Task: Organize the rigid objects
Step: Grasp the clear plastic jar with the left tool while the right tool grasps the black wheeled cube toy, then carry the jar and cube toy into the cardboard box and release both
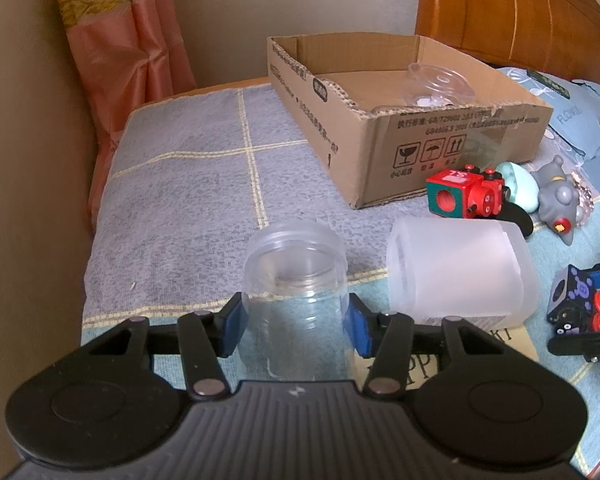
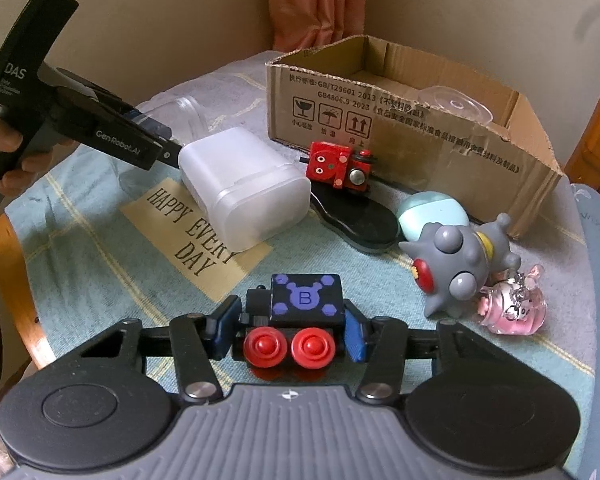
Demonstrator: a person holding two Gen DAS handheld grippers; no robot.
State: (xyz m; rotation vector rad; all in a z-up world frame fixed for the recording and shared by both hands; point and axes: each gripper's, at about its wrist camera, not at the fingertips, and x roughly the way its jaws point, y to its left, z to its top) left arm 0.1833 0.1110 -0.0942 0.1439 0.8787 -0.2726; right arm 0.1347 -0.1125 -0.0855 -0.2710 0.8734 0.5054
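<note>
A: Left wrist view: the left claw (image 1: 296,322) has its blue pads pressed on the sides of the clear jar (image 1: 296,280), which stands upright and looks empty, on the towel-covered tabletop (image 1: 188,184).

B: And the right claw (image 2: 286,330) is clamped on the black toy train (image 2: 296,316), the one with red wheels, also resting on the tabletop. So both grasps look made; I'd judge the lift is the step in hand.

A: Next move calls for raising each clear of its neighbours and carrying it over the wall of the cardboard box (image 1: 452,136), which sits well beyond them.

B: The box holds a clear plastic lid (image 1: 436,84); little else shows inside. The frosted container (image 2: 244,188) lies on its side just beside the jar, contents not discernible
</note>
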